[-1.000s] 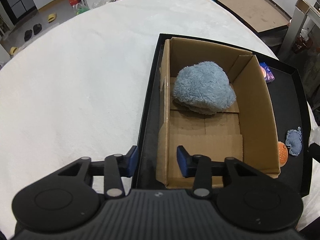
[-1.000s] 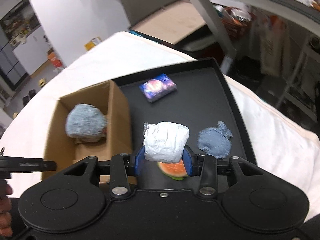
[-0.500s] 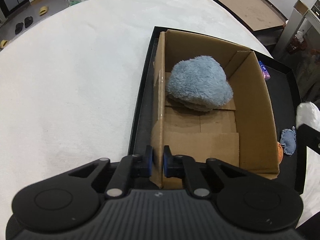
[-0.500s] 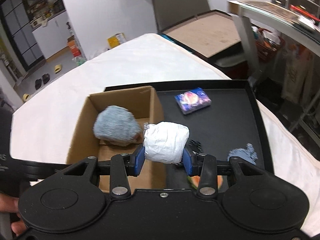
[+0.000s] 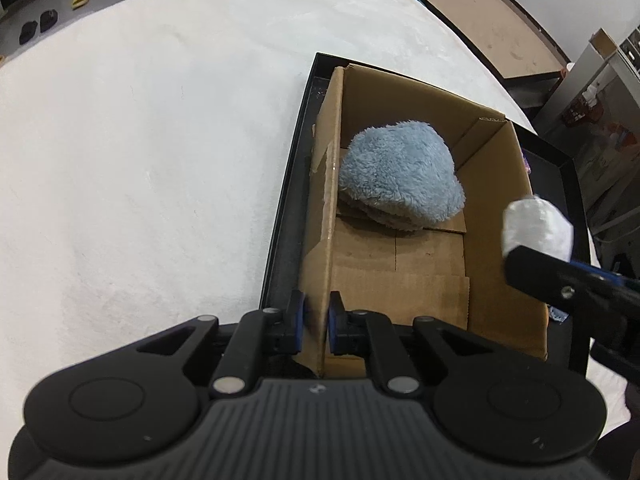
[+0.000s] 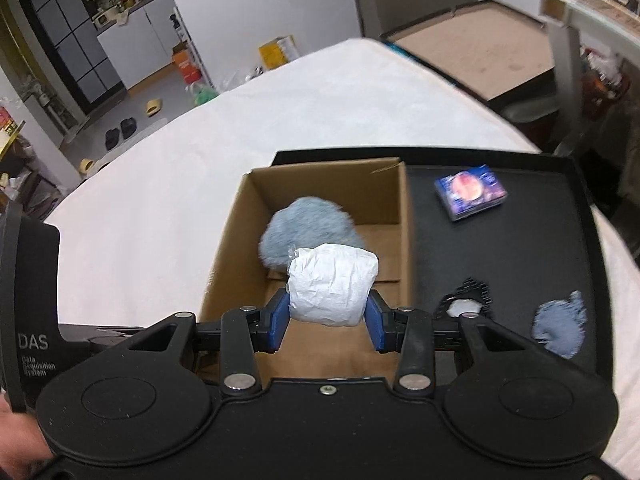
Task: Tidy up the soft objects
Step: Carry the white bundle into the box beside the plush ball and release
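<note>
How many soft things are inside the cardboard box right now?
1: the fluffy blue plush lies at the far end of the cardboard box. The white bundle is only held above it in the right hand-held gripper. Part of the floor is hidden.

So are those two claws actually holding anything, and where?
Yes. The left gripper pinches the cardboard box by its near left wall; the right gripper squeezes a white wrapped bundle by its sides.
</note>
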Demonstrator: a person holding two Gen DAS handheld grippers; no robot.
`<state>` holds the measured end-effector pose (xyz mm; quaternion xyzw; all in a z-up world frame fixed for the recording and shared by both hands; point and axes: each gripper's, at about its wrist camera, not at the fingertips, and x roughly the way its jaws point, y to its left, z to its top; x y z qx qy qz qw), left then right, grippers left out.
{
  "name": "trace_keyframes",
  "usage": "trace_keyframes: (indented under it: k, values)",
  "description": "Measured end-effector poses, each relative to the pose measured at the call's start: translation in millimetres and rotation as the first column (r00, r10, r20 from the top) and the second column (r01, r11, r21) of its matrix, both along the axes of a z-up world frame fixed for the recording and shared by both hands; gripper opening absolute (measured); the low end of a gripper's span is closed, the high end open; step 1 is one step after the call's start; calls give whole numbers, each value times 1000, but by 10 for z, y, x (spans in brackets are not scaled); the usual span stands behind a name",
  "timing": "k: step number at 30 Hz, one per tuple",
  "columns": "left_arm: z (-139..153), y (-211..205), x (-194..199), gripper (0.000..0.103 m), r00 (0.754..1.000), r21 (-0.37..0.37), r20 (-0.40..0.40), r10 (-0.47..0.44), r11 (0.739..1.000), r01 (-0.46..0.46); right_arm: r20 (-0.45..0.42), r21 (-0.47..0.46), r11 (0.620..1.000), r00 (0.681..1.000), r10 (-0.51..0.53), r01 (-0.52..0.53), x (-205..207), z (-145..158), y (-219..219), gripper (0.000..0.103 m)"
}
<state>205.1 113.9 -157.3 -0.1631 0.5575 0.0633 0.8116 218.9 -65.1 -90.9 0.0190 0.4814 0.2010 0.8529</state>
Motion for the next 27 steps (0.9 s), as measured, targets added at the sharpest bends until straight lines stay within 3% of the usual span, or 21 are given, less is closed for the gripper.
trace_keyframes:
  k: [10, 15, 18, 27]
  values:
    - [-3, 79, -1, 12, 1000, -42, -2, 1, 999, -1, -86, 58, 998, 996, 25, -20, 117, -32, 280, 40]
    - [-9, 89, -13, 12, 1000, -56, -3, 8, 998, -8, -116, 91, 995, 993, 37, -26, 162, -46, 368, 47]
    - [-14, 78, 0, 13, 1000, -56, -4, 5, 998, -5, -130, 96, 995, 991, 36, -24, 165, -65, 351, 56]
    - [31, 23, 9, 13, 1000, -37, -4, -2, 999, 2, -117, 92, 996, 993, -3, 14, 100, -16, 114, 57]
